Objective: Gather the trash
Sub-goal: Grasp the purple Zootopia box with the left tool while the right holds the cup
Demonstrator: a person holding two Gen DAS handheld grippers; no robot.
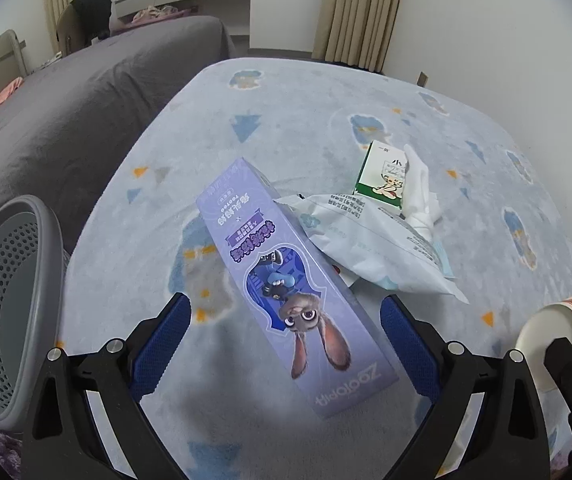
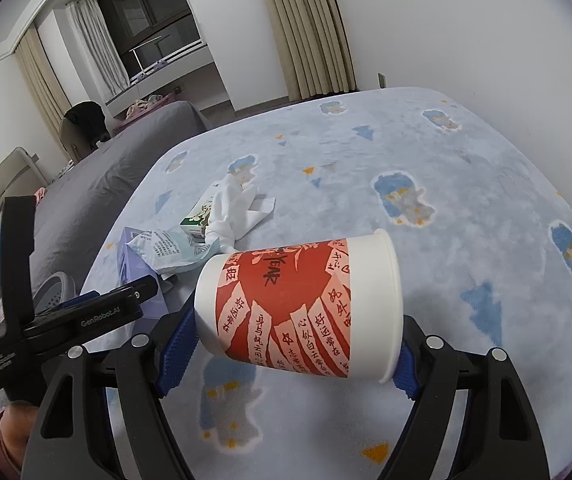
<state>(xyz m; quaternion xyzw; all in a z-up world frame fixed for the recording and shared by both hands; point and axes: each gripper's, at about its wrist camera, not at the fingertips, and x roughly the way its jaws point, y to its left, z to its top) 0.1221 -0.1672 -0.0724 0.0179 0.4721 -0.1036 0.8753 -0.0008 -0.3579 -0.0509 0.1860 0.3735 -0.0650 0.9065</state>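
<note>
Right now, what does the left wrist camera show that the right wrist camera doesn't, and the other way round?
Only the left wrist view shows the purple Zootopia box's printed face, between the open left gripper, and the grey perforated basket's inside. Only the right wrist view shows the red paper cup's full side, on its side and clamped in the right gripper. Both show the white plastic bag, green carton, crumpled tissue and blue patterned bedspread.

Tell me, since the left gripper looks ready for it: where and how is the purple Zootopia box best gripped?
Grip the purple box across its narrow width, near the end closest to the left gripper, coming straight down from above. It lies flat on the bed, long and slim, and the open jaws already straddle it. Its far end meets the white plastic bag, so stay low.
</note>
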